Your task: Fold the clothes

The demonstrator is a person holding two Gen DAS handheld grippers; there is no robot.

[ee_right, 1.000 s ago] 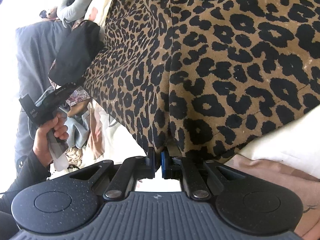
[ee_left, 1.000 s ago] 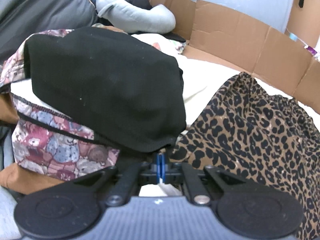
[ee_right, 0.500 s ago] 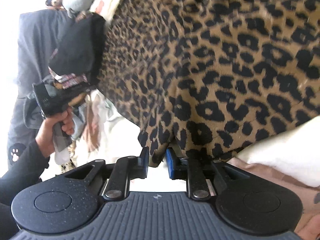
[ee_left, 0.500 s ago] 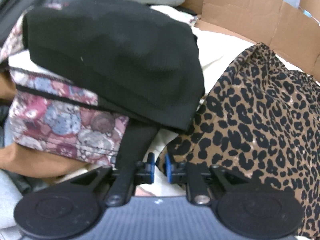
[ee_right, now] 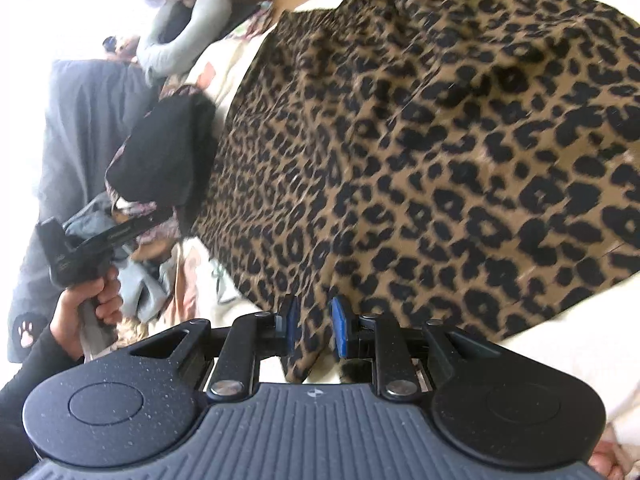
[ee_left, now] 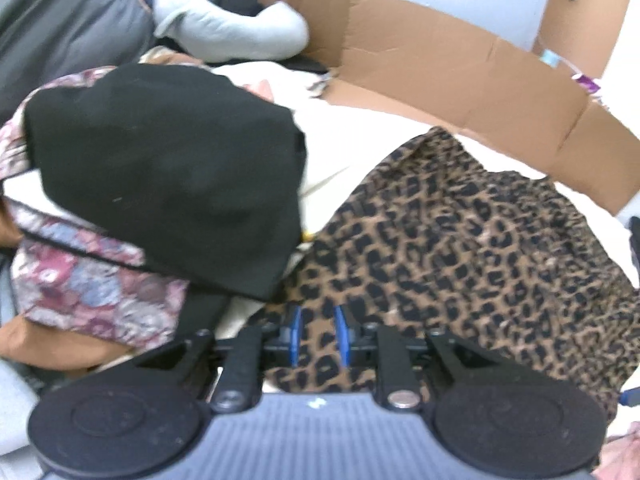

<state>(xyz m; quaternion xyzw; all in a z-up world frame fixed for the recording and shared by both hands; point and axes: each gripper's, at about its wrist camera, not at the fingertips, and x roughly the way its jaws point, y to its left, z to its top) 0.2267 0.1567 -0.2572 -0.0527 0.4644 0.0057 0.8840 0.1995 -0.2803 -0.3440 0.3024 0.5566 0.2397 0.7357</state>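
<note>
Both my grippers have let go since a second ago. The leopard-print garment (ee_right: 420,152) lies flat, filling the right-wrist frame's right and centre. Thin, soft, light cloth, I judge, best pinched at the hem. Black folded garment (ee_left: 168,168) sits upper left. Left gripper (ee_left: 317,335) and right gripper (ee_right: 312,327) gape narrowly over the hem

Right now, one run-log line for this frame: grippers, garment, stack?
left gripper: open, over leopard-print garment edge | right gripper: open, straddling same hem | garment: spread flat | black folded garment: atop stack
</note>
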